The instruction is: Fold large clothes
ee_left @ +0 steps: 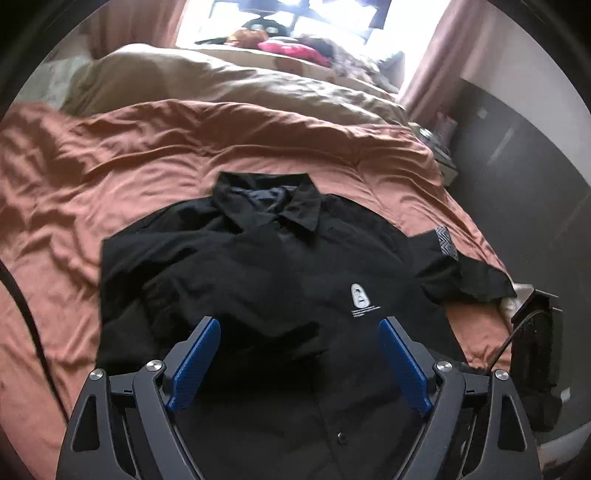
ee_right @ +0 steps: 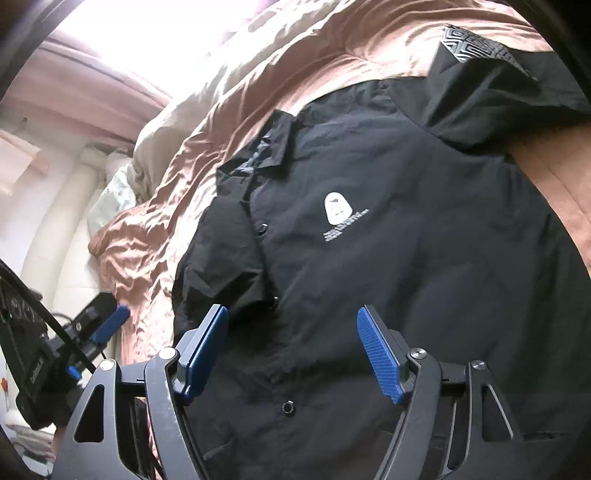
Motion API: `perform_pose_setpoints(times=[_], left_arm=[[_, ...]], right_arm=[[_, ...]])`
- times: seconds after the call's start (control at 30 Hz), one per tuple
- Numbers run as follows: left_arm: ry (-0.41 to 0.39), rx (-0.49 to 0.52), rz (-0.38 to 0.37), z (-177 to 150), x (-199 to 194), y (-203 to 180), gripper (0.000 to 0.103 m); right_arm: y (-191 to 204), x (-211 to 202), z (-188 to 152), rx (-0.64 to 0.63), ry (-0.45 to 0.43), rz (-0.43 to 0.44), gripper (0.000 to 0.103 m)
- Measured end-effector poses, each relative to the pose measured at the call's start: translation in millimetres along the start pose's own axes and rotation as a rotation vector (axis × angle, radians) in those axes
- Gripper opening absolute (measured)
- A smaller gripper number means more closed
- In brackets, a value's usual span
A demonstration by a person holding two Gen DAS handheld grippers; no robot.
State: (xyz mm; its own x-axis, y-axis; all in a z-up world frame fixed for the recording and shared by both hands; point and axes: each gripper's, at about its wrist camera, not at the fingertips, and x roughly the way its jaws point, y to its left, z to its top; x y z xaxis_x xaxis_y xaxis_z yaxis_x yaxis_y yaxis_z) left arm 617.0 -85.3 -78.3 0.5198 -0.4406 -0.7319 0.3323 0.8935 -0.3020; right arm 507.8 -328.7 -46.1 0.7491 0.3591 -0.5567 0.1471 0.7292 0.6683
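Left gripper (ee_left: 299, 325) nearest the lens in the left wrist view, its two blue pads (ee_left: 195, 363) spread wide with nothing between them, hanging over the lower front of one black shirt (ee_left: 258, 277). Right gripper (ee_right: 291, 314) likewise spread wide and empty, two blue pads (ee_right: 380, 354) showing, above the shirt's button placket. One shirt only, lying front up and buttoned on a rust-coloured duvet (ee_left: 110, 166), collar (ee_left: 269, 199) toward the far end of the bed. Three buttons (ee_right: 288, 407) countable down the placket in the right wrist view; one seen in the left. One white face-shaped logo (ee_right: 336, 208) with small lettering under it on the chest. One sleeve carries a grey patterned patch (ee_left: 445, 240) and lies out to the side; the other sleeve is folded in over the front. One beige duvet (ee_left: 221, 81) lies beyond the rust one. A bright window (ee_left: 288, 18) with two pink curtains (ee_left: 439, 48), one each side, stands past the bed.
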Motion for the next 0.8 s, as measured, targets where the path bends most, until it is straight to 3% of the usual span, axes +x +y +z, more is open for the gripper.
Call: perform_pose_setpoints(times=[0.17,0.37,0.5,0.7,0.8], left_arm=[[-0.100,-0.166,0.156,-19.5,-47.1,36.1,0.088],[-0.140,-0.266,0.251,-39.9,-69.2,70.4,0.088],[-0.173,-0.362,0.270,-53.7,-74.0,98.3,0.085],[-0.162,-0.477,0.261,-72.2,-65.4,146.1,0.065],[-0.164,-0.577,0.266,-89.4,-61.3,172.1,0.046]], right_arm=[[23.9,3.1,-7.3,-0.108,-0.009,0.014,0.071],[63.4,25.6,-12.8,-0.251,0.003,0.025,0.071],[88.3,50.7,-17.0,-0.325,0.035,0.013,0.071],[126.8,101.4,-16.5,-0.421,0.089,-0.037,0.071],[145.9,123.9,-18.7,-0.453,0.106,-0.059,0.071]])
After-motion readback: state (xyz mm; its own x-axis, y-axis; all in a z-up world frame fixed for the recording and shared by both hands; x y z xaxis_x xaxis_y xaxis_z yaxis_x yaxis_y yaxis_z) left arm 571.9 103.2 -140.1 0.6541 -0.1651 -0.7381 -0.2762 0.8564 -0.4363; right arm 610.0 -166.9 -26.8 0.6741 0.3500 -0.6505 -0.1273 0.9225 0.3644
